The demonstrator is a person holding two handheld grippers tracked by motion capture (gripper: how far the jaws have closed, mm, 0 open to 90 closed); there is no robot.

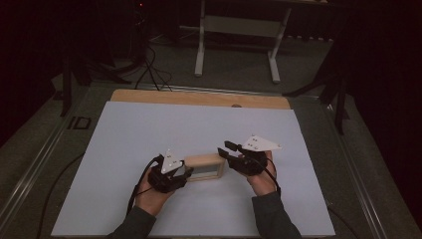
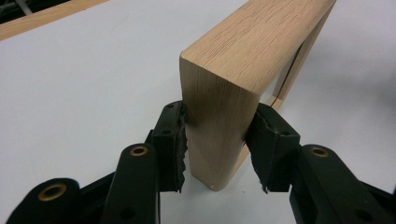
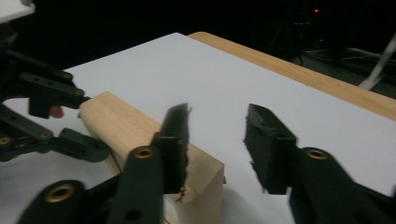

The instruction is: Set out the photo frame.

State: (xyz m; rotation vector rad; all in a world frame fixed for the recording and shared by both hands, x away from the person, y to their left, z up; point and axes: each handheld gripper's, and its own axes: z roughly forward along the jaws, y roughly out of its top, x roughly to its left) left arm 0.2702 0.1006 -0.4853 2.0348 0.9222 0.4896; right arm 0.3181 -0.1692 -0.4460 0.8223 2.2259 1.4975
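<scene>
A light wooden frame (image 1: 204, 167) stands on its long edge on the white sheet, between the two hands. My left gripper (image 1: 188, 172) is shut on its left end; in the left gripper view both pads (image 2: 173, 140) press the sides of the wooden frame (image 2: 243, 56) at its end post. My right gripper (image 1: 224, 148) hovers at the frame's right end, tilted up. In the right gripper view its jaws (image 3: 217, 126) stand open with only white sheet between them. The wooden frame (image 3: 126, 123) lies just behind the left jaw, and the left gripper (image 3: 51, 116) holds its far end.
The white sheet (image 1: 149, 134) covers a wooden tabletop whose bare strip (image 1: 199, 98) shows at the far edge. Beyond it on the floor stand a white stand's legs (image 1: 236, 47), dark tripod legs (image 1: 338, 94) and cables (image 1: 152, 69).
</scene>
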